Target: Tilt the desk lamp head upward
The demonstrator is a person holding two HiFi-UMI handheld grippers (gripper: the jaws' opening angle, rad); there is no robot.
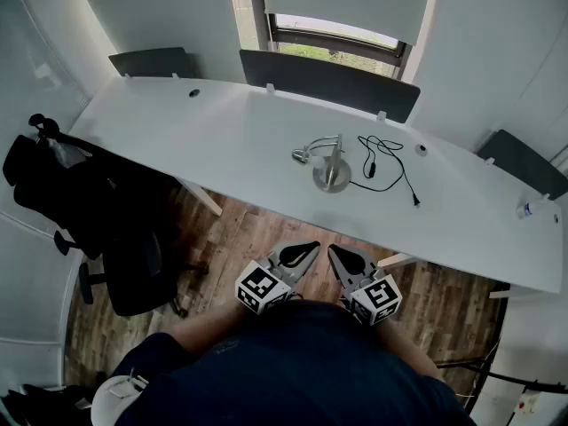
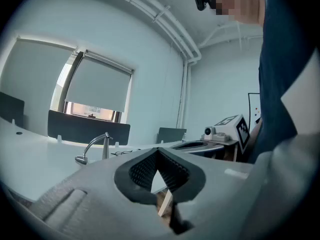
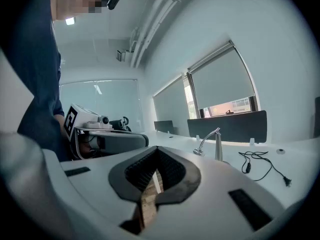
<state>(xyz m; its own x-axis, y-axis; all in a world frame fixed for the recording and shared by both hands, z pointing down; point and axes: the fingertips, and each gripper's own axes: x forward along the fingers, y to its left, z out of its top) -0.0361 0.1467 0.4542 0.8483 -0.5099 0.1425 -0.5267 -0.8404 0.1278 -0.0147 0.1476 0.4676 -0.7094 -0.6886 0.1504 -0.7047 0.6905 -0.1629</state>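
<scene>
Worktop (image 1: 222, 140), long, white and curved, is filling most of the head view, and the person is standing off its near edge over the wooden floor. A black office chair (image 1: 115, 238) is sitting beyond its left end, out of the way. The desk lamp (image 1: 330, 169) is standing about midway between the far and near edges, a little right of the middle. Its neck is arching over to the left and its head is drooping low toward the surface, which is presumably why it is needing a lift. Its black cable (image 1: 386, 162) is trailing loose just right of the base, with the plug lying toward the near edge. The left gripper (image 1: 297, 256) and right gripper (image 1: 351, 260) are hanging side by side close to the person's body, well apart from the lamp and aiming at it, seemingly as a ready pose. Both pairs of fingers are pressing fully together and gripping nothing.
</scene>
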